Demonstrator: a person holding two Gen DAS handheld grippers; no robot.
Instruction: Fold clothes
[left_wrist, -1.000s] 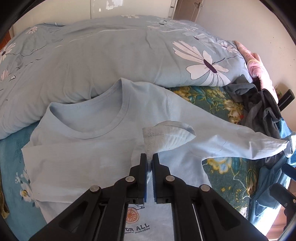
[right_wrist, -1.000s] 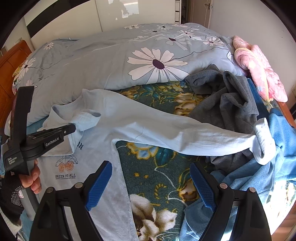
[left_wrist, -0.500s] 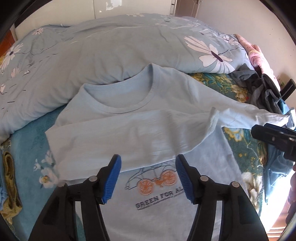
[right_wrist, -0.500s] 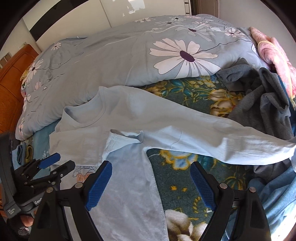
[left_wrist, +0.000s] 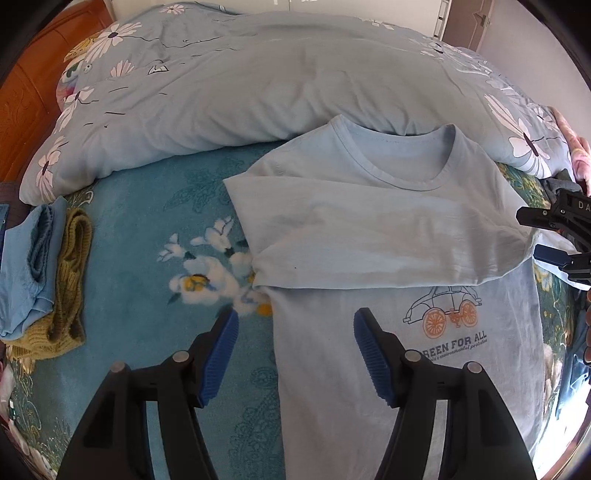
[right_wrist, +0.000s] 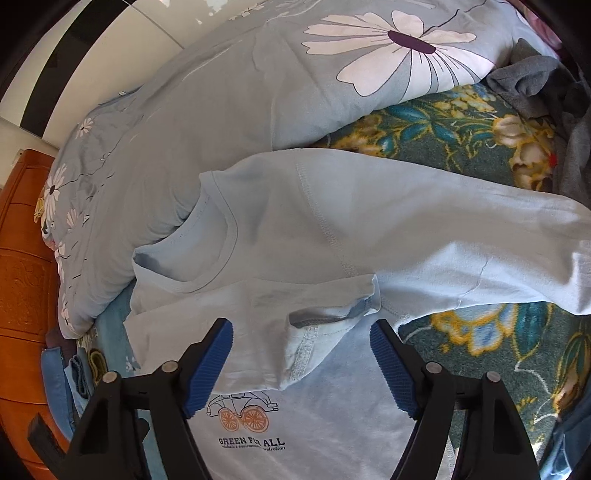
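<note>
1. Hanging over the bed, the left gripper (left_wrist: 295, 354) has its blue pads wide apart and holds nothing; the side edge of the light blue shirt (left_wrist: 388, 229) lies below the gap.
2. The right gripper (right_wrist: 301, 365) is closing its jaws, with the cuff of the folded sleeve (right_wrist: 258, 314) under the gap; the pads do not press it.
3. The shirt lies flat and soft on the bed, with a little car picture (left_wrist: 443, 310) on the front. Its other long sleeve (right_wrist: 461, 240) stretches out sideways.
4. Beside the shirt, two folded things sit close together: a blue cloth (left_wrist: 26, 266) and a fuzzy yellow knit (left_wrist: 70, 280).
5. The fuzzy bed blanket (left_wrist: 147, 240) is blue-green with flowers.
6. Farther back lies a puffy blue quilt (left_wrist: 258, 85) with big white daisies.
7. A heap of grey clothes (right_wrist: 535, 81) sits at the far right.
8. A brown wooden headboard (right_wrist: 22, 277) stands at the bed's end.
</note>
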